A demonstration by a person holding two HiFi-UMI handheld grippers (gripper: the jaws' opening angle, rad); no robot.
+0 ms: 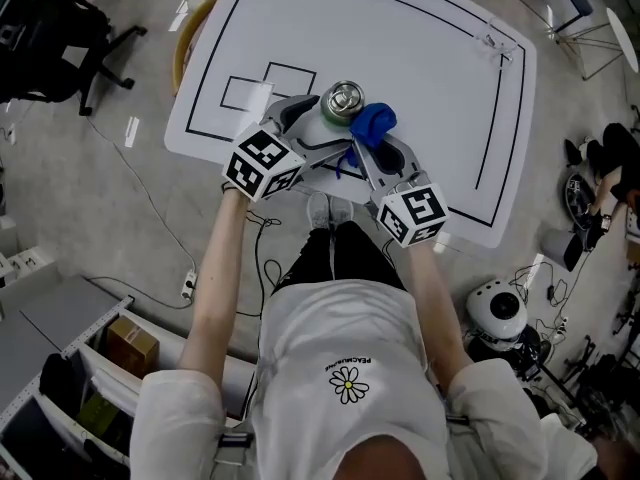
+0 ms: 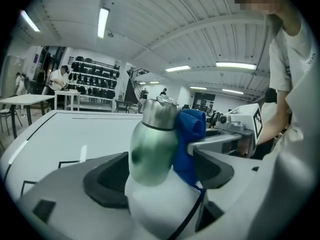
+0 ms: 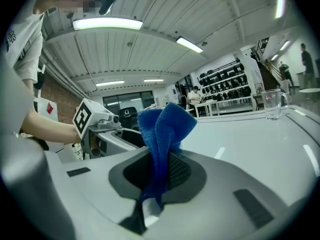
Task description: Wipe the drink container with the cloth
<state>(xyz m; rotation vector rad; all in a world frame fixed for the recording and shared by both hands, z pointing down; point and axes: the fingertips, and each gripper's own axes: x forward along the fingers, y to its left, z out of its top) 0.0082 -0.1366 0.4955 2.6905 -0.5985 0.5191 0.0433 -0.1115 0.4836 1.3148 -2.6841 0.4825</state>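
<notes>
The wiping looks to be under way but not finished. The cloth (image 2: 192, 129) is bunched against one side of the bottle (image 2: 152, 146), up near its steel neck, while the green body facing the left gripper's camera is uncovered. How much has already been wiped cannot be told from the pictures; I judge that the rest of the body and the lower part are left to do. The left gripper (image 2: 157, 176) has the bottle between its jaws, which are closed onto its lower body, so the bottle stands up out of them with the cap on top. The right gripper (image 3: 157, 171) has its jaws pinched tight on the lower end of the cloth, whose free folds rise ahead of the jaws. That gripper comes in just beside the left one, on its right side, and presses the cloth against the bottle. Both tools are at the near edge of the table (image 1: 400, 48).
</notes>
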